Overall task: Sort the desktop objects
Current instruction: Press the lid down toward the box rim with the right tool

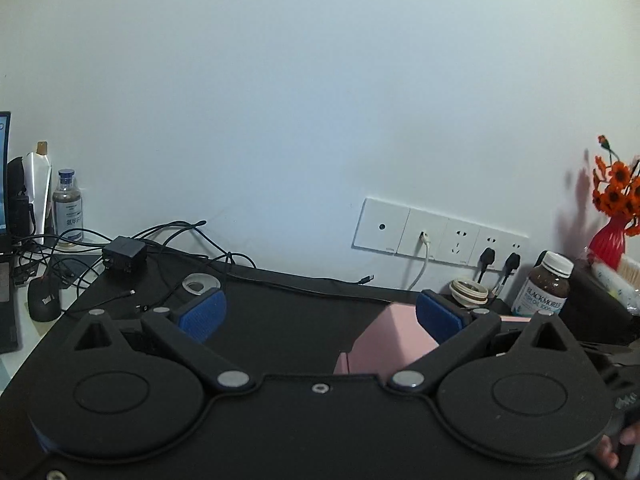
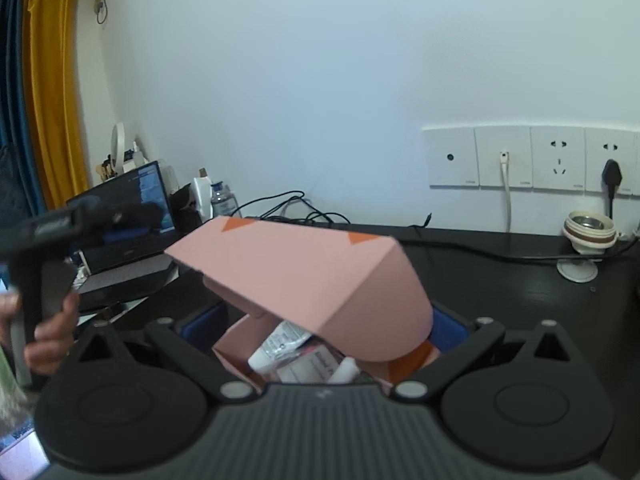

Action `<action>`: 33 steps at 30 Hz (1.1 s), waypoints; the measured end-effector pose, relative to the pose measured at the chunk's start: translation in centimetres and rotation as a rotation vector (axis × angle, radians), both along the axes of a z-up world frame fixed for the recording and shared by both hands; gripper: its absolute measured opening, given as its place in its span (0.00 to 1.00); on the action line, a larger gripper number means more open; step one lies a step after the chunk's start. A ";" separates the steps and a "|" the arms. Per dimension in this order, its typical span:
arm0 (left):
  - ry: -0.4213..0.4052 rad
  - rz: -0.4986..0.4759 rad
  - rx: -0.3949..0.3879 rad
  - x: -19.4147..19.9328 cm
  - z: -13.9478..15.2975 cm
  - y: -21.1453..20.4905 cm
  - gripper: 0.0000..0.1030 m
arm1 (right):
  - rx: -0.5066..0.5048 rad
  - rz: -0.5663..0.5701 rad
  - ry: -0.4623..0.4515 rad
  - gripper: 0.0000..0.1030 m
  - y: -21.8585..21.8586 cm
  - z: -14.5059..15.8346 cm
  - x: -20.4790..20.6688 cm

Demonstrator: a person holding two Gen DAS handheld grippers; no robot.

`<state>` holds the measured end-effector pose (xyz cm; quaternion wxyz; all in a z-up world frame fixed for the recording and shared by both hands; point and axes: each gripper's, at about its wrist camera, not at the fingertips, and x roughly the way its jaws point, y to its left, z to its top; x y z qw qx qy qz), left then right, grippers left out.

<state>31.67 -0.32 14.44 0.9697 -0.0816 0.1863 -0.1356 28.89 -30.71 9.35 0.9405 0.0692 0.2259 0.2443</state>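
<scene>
Pink box (image 2: 312,280) sits between the spread fingers of the right tongs (image 2: 324,324), its lid half down over small packets (image 2: 296,356) inside; closing it looks like the step in hand. Next, press the lid flat. Left tongs (image 1: 320,312) are spread, empty, left of the box.

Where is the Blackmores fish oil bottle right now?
In the left wrist view the Blackmores fish oil bottle stands at the desk's right rear, below the wall sockets, between the white open jar and the red vase.
</scene>
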 end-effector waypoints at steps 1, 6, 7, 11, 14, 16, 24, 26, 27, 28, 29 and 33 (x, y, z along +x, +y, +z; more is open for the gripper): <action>0.004 0.000 0.004 0.1 -0.2 -0.2 1.00 | 0.000 -0.002 0.000 0.99 -0.4 0.0 -0.3; 0.033 0.002 0.028 0.7 -1.8 -1.1 1.00 | -0.090 -0.067 -0.029 0.99 -2.3 -0.5 -2.3; 0.034 0.008 0.032 0.7 -2.2 -1.3 1.00 | -0.122 -0.087 -0.038 0.99 -2.6 -0.7 -2.6; 0.027 0.018 0.009 0.6 -2.7 -1.3 1.00 | -0.144 -0.150 -0.015 0.99 -3.8 -1.1 -2.3; 0.042 0.004 0.005 0.9 -2.7 -1.4 1.00 | -0.177 -0.185 -0.008 0.99 -3.8 -1.4 -1.7; 0.038 0.007 0.011 0.9 -2.6 -1.5 1.00 | -0.218 -0.203 0.002 0.99 -3.5 -1.8 -1.2; 0.030 0.003 0.021 0.8 -2.7 -1.8 1.00 | -0.235 -0.188 0.036 0.99 -2.6 -2.8 0.0; 0.033 0.005 0.014 0.9 -2.8 -1.8 1.00 | -0.248 -0.168 0.040 0.99 -2.2 -2.9 0.2; 0.035 0.006 0.010 0.9 -2.8 -1.8 1.00 | -0.251 -0.156 0.044 0.99 -2.0 -3.0 0.2; 0.036 0.007 0.006 0.9 -2.8 -1.8 1.00 | -0.253 -0.153 0.043 0.99 -1.8 -2.9 0.3; 0.037 0.007 0.005 0.9 -2.8 -1.8 1.00 | -0.255 -0.159 0.037 0.99 -1.7 -2.8 0.3; 0.020 0.019 0.002 0.6 -2.4 -1.7 1.00 | -0.205 -0.198 -0.015 0.99 -2.0 -1.4 0.3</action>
